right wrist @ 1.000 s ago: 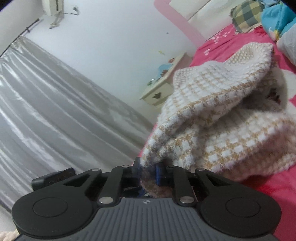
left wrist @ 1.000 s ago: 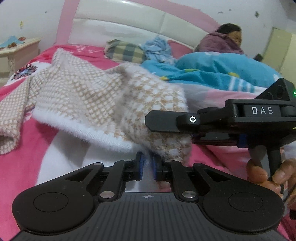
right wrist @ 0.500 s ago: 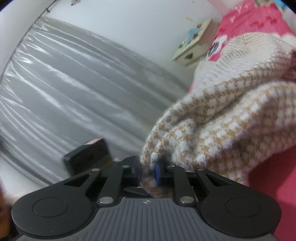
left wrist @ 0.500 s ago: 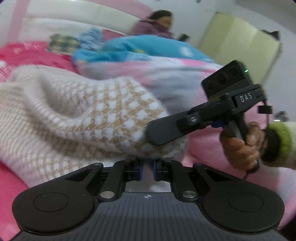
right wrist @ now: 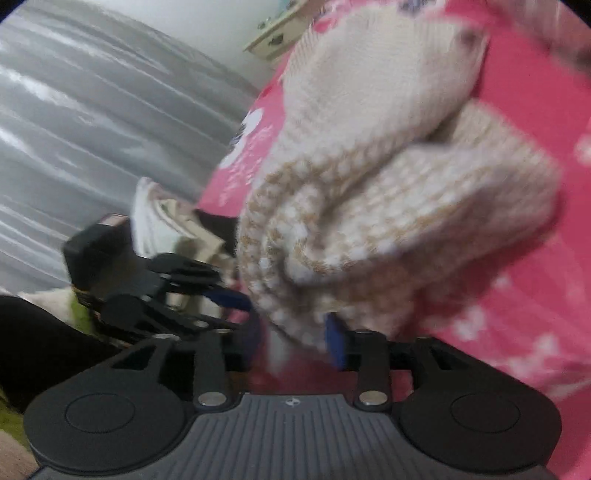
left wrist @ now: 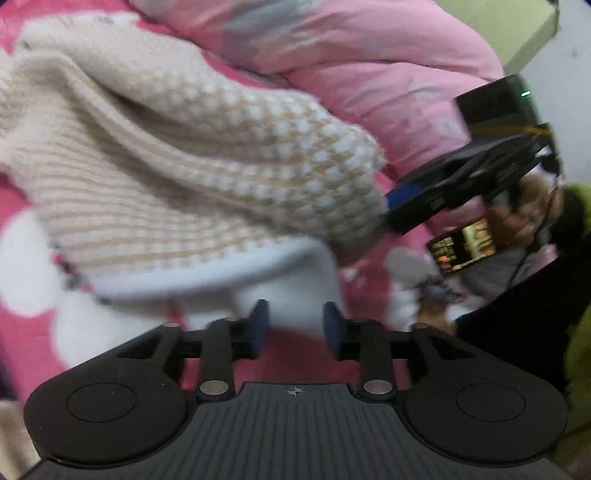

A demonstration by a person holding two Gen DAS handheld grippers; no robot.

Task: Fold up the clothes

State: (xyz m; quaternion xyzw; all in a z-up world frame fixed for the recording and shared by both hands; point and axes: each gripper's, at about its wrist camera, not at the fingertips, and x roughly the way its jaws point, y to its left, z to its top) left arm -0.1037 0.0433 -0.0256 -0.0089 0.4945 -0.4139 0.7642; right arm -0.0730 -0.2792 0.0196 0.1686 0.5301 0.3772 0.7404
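Observation:
A cream and tan checked knit sweater (left wrist: pixel 207 162) lies doubled over on the pink bed sheet (left wrist: pixel 22 332). My left gripper (left wrist: pixel 295 326) hovers just in front of its white hem, jaws opening, with nothing pressed between the blue pads (left wrist: pixel 258 325). In the right wrist view the rolled edge of the sweater (right wrist: pixel 369 206) sags down between the opening jaws of my right gripper (right wrist: pixel 295 343), and the pads stand off it. Each gripper shows in the other's view: the right gripper (left wrist: pixel 402 199) at the sweater's right edge, the left gripper (right wrist: pixel 229 301) at its left.
A puffy pink duvet (left wrist: pixel 369 55) is heaped behind the sweater. A phone with a lit screen (left wrist: pixel 461 247) lies right of it, under the hand (left wrist: pixel 524 206) holding the right gripper. A grey curtain (right wrist: pixel 92 110) and a cream nightstand (right wrist: pixel 280 33) stand beyond the bed's edge.
Both grippers swept sideways with the sweater's edge pinched, laying it over the rest of the garment. Their jaws have now spread apart and the knit has dropped out of the grip.

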